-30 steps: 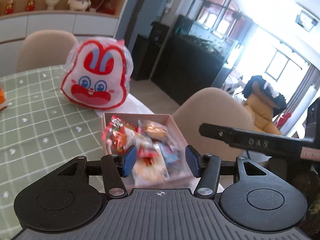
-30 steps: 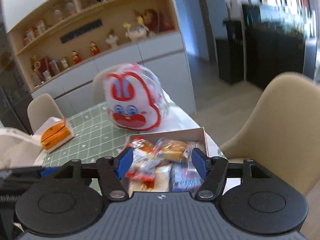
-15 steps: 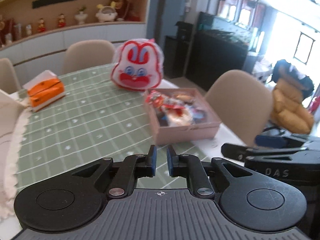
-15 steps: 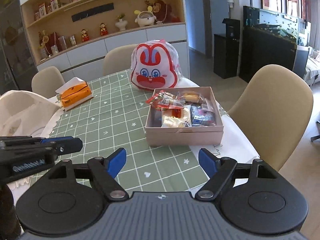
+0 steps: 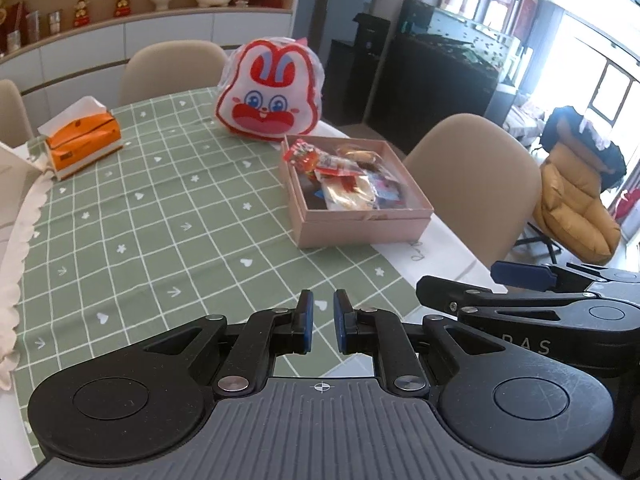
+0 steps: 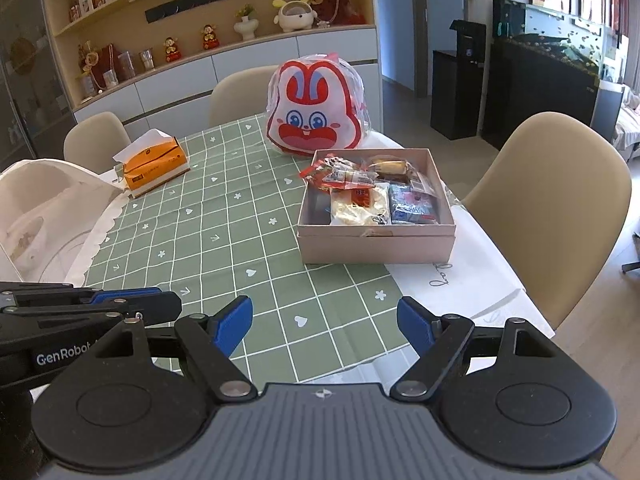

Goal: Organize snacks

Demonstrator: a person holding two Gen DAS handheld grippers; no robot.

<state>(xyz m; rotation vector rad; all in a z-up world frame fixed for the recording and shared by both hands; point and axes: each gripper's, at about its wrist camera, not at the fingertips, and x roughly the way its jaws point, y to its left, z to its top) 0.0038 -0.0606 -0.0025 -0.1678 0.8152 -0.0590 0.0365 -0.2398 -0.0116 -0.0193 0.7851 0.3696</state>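
Two grippers hang over the near edge of the bench (image 6: 224, 216), both empty. The left gripper (image 5: 320, 322) has its fingers (image 5: 306, 320) drawn almost together, only a slit between the blue pads and nothing in it. The right gripper (image 6: 325, 320) has its fingers (image 6: 234, 322) spread wide, bare green cloth showing between them; its jaws have just been opening.

Ahead lies the box (image 6: 376, 246), pink and open-topped, with the snacks (image 6: 370, 196) heaped inside in their wrappers. From the right gripper it sits at about one o'clock, nearly straight ahead, a stretch of cloth between. From the left gripper it lies further round, toward two o'clock (image 5: 360, 232). The right hand therefore looks the better placed, and its fingers are already wide enough to take a packet. The box runs with its long axis roughly away from the viewer, so a reach in from this near wall would travel along it.

Beyond the box, touching or just behind its far wall at twelve o'clock, stands a rabbit bag (image 6: 314, 110). Well apart at ten o'clock lies a tissue pack (image 6: 154, 166).
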